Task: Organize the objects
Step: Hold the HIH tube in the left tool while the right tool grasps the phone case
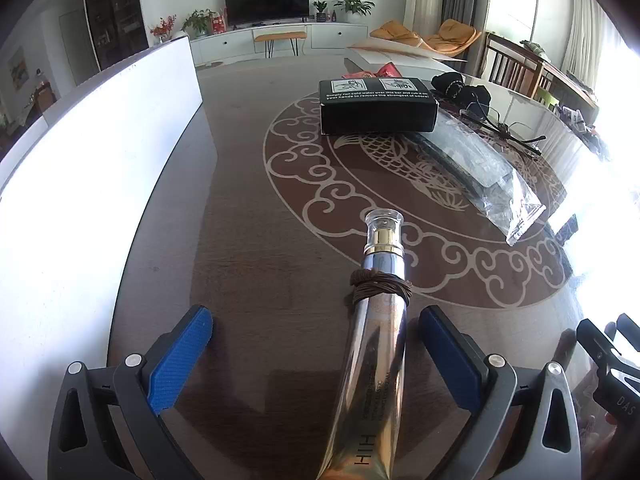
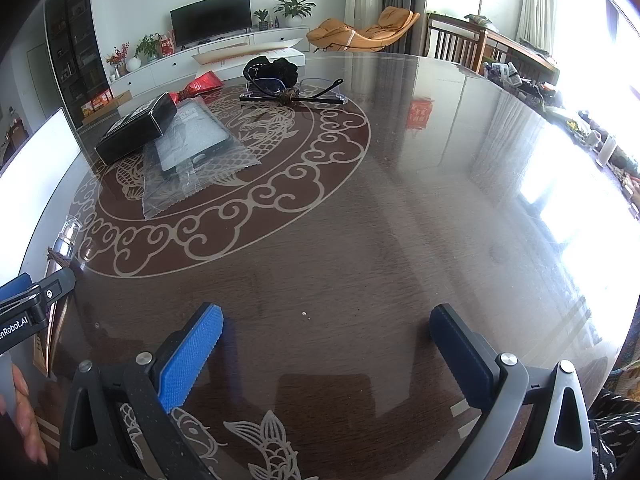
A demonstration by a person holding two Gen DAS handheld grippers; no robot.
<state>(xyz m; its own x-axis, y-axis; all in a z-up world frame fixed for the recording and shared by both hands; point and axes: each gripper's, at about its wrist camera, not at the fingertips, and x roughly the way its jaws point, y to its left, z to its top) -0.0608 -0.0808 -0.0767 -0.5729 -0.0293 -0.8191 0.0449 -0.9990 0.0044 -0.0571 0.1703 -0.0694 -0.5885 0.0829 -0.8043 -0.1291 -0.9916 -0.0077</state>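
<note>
A: Starting at the left: what is the left claw [image 1: 316, 354] doing?

B: It stands wide open. The metallic cream tube [image 1: 374, 364] lies flat on the table [image 1: 248, 240] between its blue pads [image 1: 180, 360], nearer the right pad but touching neither. Its clear cap points to twelve o'clock, and a brown cord [image 1: 382, 286] is wound round its neck.

A: So it holds nothing?

B: Nothing. My reading is that the tube is set down here, beside the white board [image 1: 100, 160] at nine o'clock.

A: How to finish that well?

B: Draw the claw straight back along the tube's length (not sideways), so neither pad nudges it into a roll.

A: Next to the right?

B: At one o'clock a black box [image 1: 376, 106] rests partly on a clear packet [image 1: 480, 168]; beyond lie spectacles [image 2: 296, 90] tied with cord, and a black pouch [image 2: 276, 68].

A: And the right claw [image 2: 326, 352]?

B: Also fully open and empty, hovering over bare table, well apart from everything. It looks best placed for the packet or box.
</note>
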